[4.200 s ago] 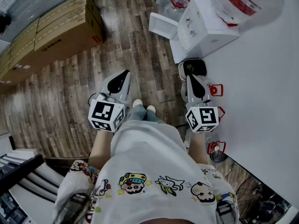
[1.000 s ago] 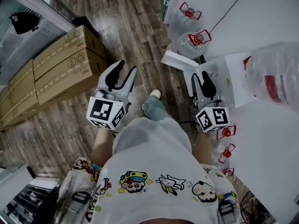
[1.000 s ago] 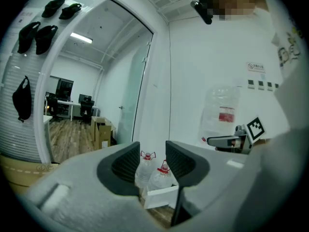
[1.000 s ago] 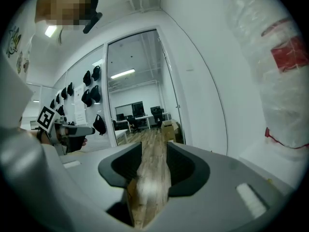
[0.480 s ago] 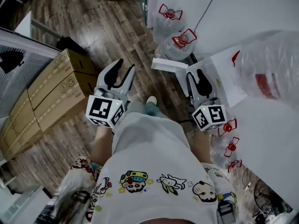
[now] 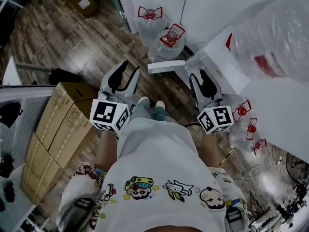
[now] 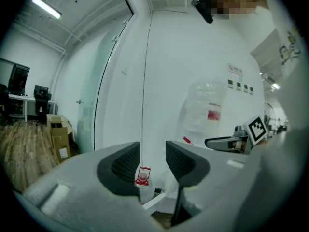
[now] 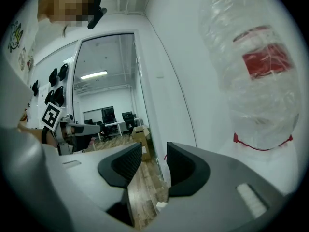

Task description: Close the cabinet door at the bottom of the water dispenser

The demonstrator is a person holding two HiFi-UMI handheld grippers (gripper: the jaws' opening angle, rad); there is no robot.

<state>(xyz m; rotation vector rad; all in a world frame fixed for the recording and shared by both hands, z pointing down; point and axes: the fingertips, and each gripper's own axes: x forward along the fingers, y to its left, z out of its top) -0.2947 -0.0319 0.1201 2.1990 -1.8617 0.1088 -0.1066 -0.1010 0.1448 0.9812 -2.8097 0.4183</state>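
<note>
Cabinet door (image 6: 166, 66) still ajar off water dispenser (image 6: 219, 74) base at wall edge of floor (image 6: 72, 47), now nearer, just ahead between left gripper (image 6: 131, 67) and right gripper (image 6: 199, 76), both jaws apart and empty, so push not started.

The white cabinet door (image 6: 166, 66) stands swung open, jutting from the base of the white water dispenser (image 6: 219, 62).

White cabinet door (image 6: 166, 66); brown cardboard boxes (image 6: 60, 127); red-capped clear bottles (image 6: 167, 42).
</note>
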